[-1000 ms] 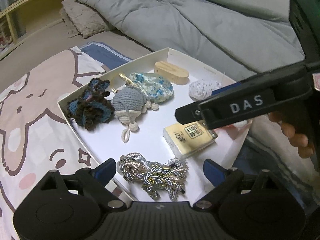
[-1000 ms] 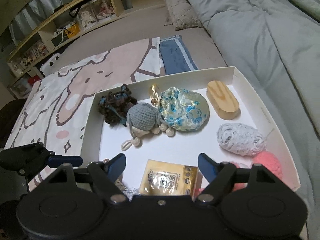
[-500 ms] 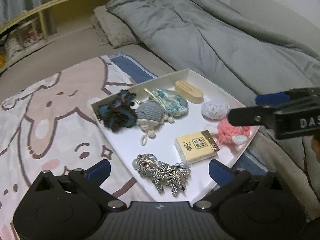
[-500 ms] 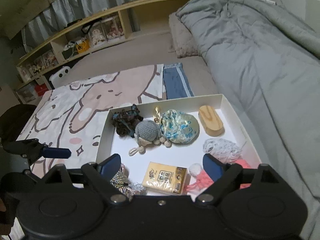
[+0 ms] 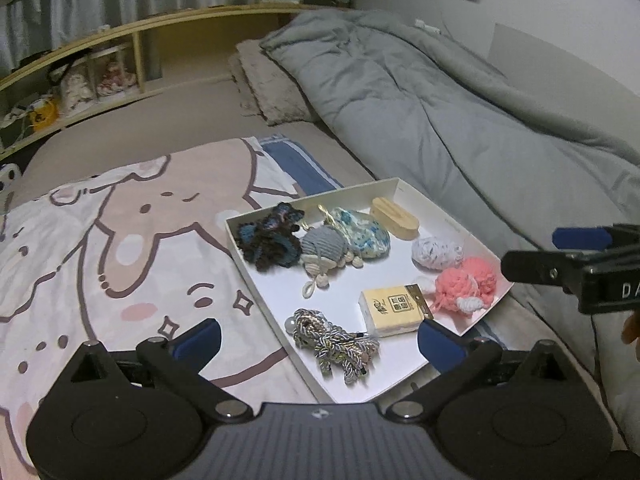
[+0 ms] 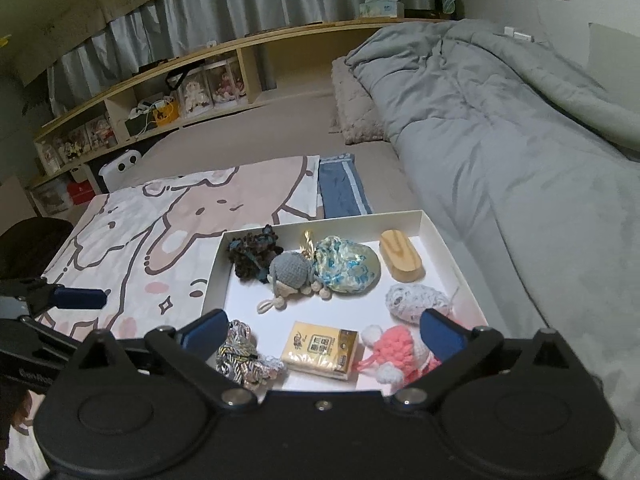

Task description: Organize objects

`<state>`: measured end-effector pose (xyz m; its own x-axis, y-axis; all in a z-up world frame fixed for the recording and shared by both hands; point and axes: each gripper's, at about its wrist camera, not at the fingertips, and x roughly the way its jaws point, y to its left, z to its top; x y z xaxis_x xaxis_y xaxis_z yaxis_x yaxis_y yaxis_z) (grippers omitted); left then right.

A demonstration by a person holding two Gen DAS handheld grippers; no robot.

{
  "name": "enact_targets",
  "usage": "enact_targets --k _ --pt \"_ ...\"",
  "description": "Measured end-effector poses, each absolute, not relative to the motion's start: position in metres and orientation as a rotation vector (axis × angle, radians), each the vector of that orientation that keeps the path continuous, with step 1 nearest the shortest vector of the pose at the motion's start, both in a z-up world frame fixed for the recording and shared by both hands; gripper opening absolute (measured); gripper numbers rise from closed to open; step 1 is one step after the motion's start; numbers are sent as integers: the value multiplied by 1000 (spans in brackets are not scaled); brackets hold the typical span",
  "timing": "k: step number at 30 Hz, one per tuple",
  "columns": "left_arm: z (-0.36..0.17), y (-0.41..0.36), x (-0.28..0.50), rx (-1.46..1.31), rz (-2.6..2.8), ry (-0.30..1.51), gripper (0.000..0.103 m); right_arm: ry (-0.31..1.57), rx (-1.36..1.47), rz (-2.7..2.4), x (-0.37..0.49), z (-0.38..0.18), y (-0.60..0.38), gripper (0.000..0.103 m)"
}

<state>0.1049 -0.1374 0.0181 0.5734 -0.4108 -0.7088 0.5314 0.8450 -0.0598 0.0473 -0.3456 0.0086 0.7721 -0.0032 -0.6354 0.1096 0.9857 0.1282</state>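
Your landmark is the white tray [image 6: 436, 232], lying on the cartoon-print blanket [image 6: 160, 232] with the grey duvet [image 6: 520, 160] alongside it. Everything to organize sits inside the tray, probably so that nothing rolls off the soft bedding. Along its far wall lie the blue-gold pouch [image 6: 348, 266], the dark crochet piece [image 6: 252, 254] and the wooden block [image 6: 401, 260], with the grey crochet ball [image 6: 290, 274] tucked against the pouch. Nearer you sit the pink knitted toy [image 6: 394, 350], the white knitted ball [image 6: 416, 300], the yellow packet [image 6: 320, 350] and the braided cord bundle [image 5: 334, 338]. Your left gripper [image 5: 316, 338] stands wide apart and empty; your right gripper [image 6: 320, 332] is opening, nothing clamped (the tray looks filled, so you're likely finished).
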Motion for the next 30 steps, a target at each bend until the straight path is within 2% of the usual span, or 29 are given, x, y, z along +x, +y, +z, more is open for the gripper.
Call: enact_targets --k 11,30 --pt "37 -108 76 125 -524 712 103 636 142 -113 9 19 -333 103" --pt "27 -72 49 101 -480 705 103 628 82 -188 -33 11 -299 103"
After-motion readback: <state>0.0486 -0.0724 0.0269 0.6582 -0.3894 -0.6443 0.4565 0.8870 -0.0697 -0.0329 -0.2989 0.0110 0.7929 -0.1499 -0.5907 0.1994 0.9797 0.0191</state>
